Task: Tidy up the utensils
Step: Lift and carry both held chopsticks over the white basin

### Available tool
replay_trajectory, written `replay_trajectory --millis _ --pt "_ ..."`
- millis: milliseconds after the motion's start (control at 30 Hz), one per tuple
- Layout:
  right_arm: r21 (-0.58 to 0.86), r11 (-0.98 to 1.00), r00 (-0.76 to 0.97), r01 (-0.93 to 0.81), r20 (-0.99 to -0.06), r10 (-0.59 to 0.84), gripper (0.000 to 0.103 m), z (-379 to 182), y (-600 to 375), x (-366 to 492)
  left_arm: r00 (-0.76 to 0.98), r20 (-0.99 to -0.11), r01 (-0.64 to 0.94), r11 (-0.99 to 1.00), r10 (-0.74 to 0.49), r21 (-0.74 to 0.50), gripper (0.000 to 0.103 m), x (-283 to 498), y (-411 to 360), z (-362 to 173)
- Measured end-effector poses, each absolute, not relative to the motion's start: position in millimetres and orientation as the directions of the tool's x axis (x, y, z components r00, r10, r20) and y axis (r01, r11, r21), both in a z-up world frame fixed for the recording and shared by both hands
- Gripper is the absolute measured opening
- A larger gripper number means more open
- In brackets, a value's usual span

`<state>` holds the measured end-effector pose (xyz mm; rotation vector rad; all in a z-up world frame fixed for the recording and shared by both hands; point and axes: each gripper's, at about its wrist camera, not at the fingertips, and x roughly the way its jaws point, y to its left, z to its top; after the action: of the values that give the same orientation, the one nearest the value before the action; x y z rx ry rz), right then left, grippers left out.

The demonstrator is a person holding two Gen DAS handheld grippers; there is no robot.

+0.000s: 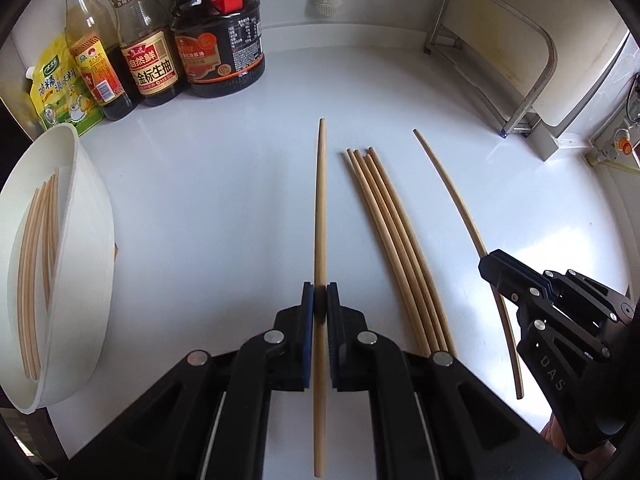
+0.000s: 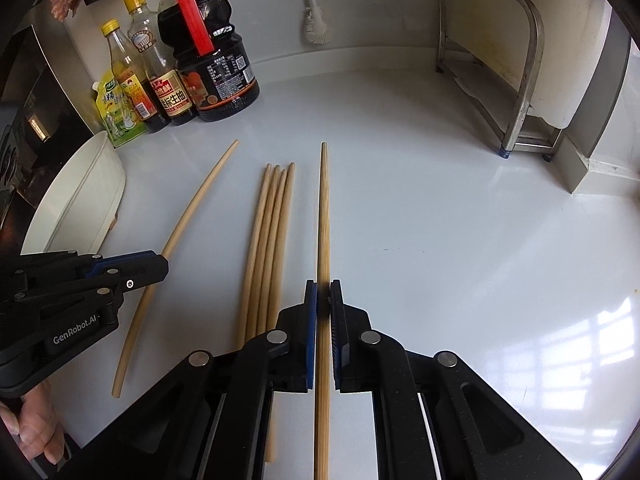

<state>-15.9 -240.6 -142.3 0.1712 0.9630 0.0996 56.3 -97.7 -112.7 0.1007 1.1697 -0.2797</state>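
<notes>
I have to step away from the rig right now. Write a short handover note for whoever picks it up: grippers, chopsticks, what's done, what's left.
Left gripper: jaws shut on one pale wooden chopstick.
Right gripper: jaws shut on another single wooden chopstick.
On the white countertop: a loose bundle of wooden chopsticks lies between the two grippers.
Done: several chopsticks already lie in the white oval container on the left.
Left: put both held chopsticks into that container, then the bundle.

White glossy countertop [image 2: 440, 200], white wall, steel rack [image 2: 520, 80], window glare
</notes>
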Motion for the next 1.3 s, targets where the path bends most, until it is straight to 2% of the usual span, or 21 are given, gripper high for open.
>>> replay_trajectory --millis 267,700,1300 --pt "0.232 0.972 0.597 -0.027 -0.777 0.202 0.006 -105.8 -208.6 -19.8 0.413 -0.895 0.266 0.962 -0.17 -0.06 0.007 50.9 -58.0 -74.7" --pt "0.222 0.964 0.646 -0.143 -0.717 0.261 0.006 -48.0 -124.3 1.4 0.531 -0.83 0.22 0.973 -0.174 -0.063 0.007 53.0 33.4 -17.7" --pt "0.244 0.905 0.533 -0.35 -0.742 0.406 0.006 -53.1 45.1 79.8 0.504 -0.861 0.067 0.997 -0.063 -0.034 0.007 93.8 177.8 -49.0"
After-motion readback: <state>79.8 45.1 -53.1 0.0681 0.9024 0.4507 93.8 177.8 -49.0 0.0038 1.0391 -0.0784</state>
